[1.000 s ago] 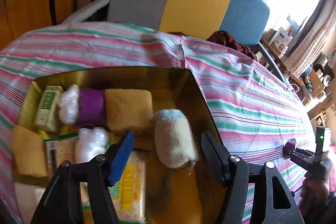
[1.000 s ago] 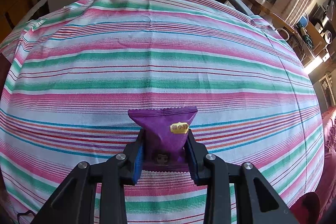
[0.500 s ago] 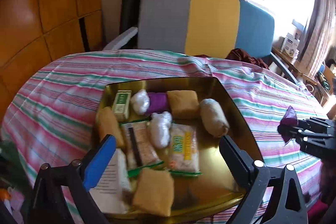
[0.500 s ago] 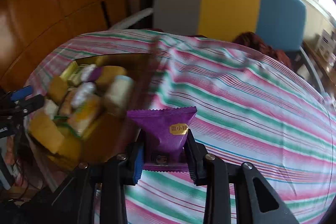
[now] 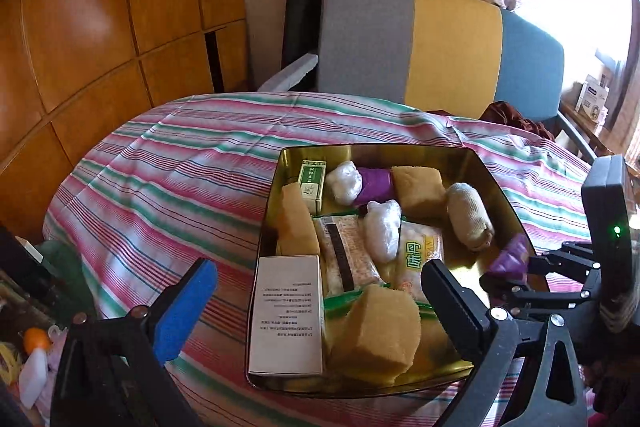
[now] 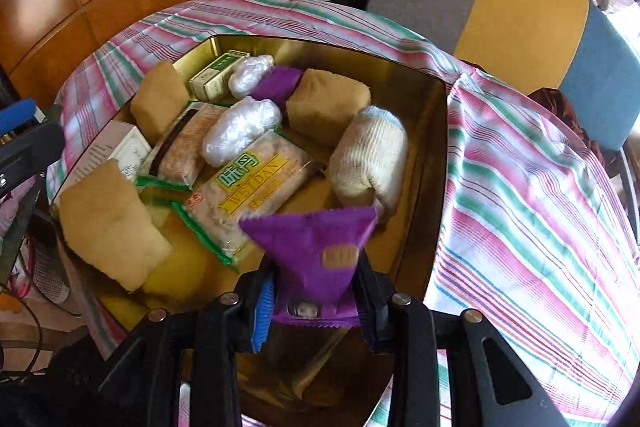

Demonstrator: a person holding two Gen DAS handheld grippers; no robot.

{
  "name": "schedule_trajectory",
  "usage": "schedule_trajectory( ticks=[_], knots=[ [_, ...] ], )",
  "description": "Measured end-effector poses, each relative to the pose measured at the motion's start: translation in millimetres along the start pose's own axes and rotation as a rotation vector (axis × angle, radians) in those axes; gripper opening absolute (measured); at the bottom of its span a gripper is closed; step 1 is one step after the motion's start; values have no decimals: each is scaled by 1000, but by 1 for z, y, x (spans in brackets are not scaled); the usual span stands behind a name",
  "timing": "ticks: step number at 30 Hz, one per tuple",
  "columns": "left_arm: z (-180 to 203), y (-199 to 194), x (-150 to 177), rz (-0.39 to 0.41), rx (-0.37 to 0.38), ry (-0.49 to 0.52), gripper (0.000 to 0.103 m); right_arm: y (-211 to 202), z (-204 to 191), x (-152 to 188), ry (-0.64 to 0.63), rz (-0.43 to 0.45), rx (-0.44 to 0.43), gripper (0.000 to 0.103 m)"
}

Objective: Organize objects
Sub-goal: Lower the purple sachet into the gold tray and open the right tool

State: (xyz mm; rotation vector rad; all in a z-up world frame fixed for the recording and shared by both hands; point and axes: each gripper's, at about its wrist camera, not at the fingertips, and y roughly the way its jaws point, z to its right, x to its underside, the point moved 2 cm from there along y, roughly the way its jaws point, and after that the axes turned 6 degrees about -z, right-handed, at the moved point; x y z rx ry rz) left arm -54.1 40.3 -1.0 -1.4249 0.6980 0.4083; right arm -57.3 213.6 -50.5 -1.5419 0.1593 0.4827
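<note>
My right gripper (image 6: 316,301) grips a purple snack packet (image 6: 320,247) by its lower end; its jaws are just starting to open, with the pads still on the packet. It hangs over the near right part of a gold tray (image 6: 440,147). In the left wrist view the same packet (image 5: 510,259) hovers above the tray's right rim (image 5: 516,223). My left gripper (image 5: 318,279) is open wide and holds nothing, pulled back above the tray's near left corner. The tray holds a rolled cream sock (image 6: 368,159), tan sponges (image 6: 326,105), wrapped snacks (image 6: 248,191) and small boxes.
The tray sits on a table under a pink, green and white striped cloth (image 5: 168,187). Behind it stands a grey, yellow and blue chair (image 5: 440,43), with wooden wall panels (image 5: 100,27) to the left. Clutter lies on the floor at the lower left (image 5: 32,355).
My right gripper carried the purple packet from the bare cloth over to the tray and rolled. My left gripper opened wide, let go of the rolled sock in the tray and drew back.
</note>
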Motion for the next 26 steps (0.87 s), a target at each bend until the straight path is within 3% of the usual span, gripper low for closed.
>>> schedule_trajectory(
  ticks=[4, 15, 19, 26],
  knots=[
    [-4, -4, 3, 17, 1, -23, 103, 2, 1, 0, 18, 0, 27, 44],
    [-8, -14, 10, 48, -43, -37, 103, -31, -9, 19, 153, 142, 45, 44],
    [-8, -22, 15, 95, -61, -39, 103, -44, -15, 29, 185, 181, 51, 44],
    [-10, -27, 18, 92, -53, -62, 103, -59, -19, 38, 217, 232, 74, 44]
  ],
)
